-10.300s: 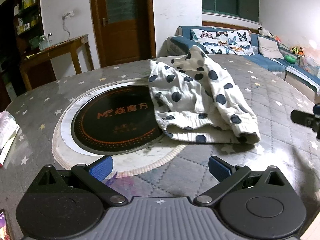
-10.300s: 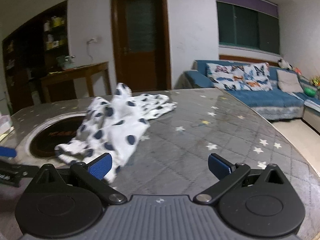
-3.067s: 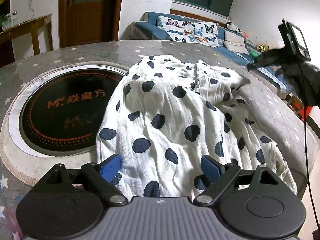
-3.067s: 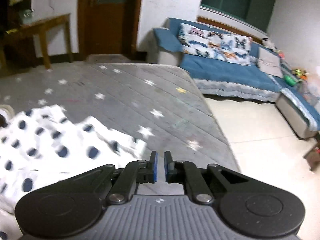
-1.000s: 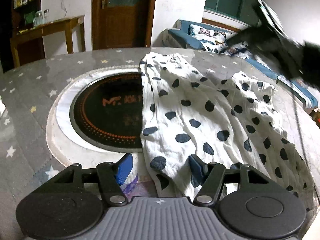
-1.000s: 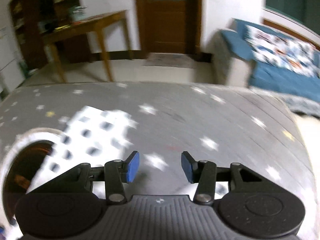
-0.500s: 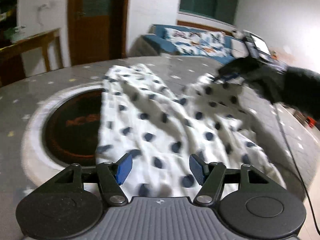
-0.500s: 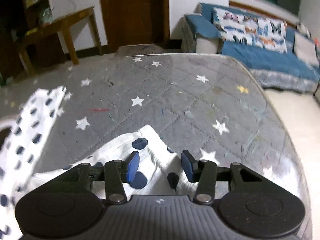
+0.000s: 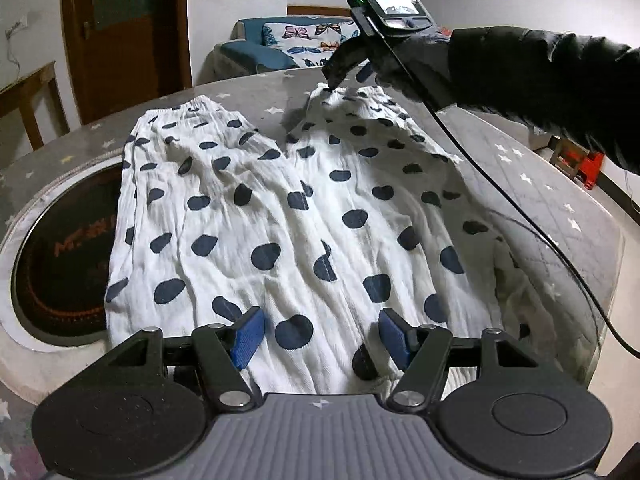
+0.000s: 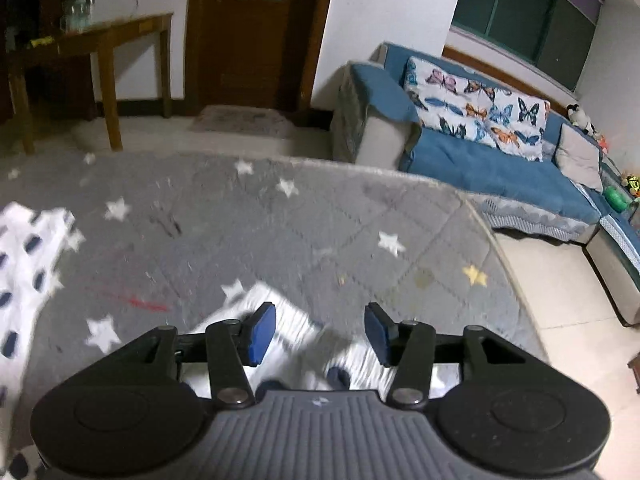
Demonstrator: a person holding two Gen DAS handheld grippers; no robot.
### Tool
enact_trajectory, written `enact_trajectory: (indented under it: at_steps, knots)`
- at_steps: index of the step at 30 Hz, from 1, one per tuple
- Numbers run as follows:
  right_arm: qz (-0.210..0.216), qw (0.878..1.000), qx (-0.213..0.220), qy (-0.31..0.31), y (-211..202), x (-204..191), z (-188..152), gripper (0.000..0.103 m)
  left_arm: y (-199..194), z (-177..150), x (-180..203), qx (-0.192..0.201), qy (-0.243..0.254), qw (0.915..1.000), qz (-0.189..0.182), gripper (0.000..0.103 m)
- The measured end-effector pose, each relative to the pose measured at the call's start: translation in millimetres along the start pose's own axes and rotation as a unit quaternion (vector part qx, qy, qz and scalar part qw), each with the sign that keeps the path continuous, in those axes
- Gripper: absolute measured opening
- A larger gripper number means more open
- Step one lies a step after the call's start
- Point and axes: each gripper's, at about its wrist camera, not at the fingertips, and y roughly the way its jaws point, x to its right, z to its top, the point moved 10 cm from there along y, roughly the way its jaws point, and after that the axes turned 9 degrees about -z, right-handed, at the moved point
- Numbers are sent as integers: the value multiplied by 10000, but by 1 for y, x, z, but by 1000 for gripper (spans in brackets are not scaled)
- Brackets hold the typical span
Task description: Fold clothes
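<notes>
The polka-dot trousers [image 9: 288,216] lie spread on the table [image 9: 532,184], long axis running lower centre to upper centre, waist under the half-open, empty left gripper [image 9: 320,334], while the right gripper [image 10: 318,334], jaws opening and empty, hovers over the upper-right cuff.

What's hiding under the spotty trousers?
The spotty trousers lie spread on the grey starry table cover. Their left edge covers part of the round black cooker plate set in the table. Whatever else is beneath the cloth cannot be seen.
</notes>
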Motion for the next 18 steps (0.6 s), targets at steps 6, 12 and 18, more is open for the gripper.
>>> enact_trajectory:
  at_steps: [6,12,18]
  knots:
    - [475,9986,-105,201,-24,16,-20,50,-5,15,21,259,161,9991,-301,66]
    - [541,9973,-402,302,-21,31,-58,51,13,26,56,278,454,9951,-831,66]
    - [500,9975,-354,352,-22,42,-64,52,40,20,78,-68,407,9902,-1331,63]
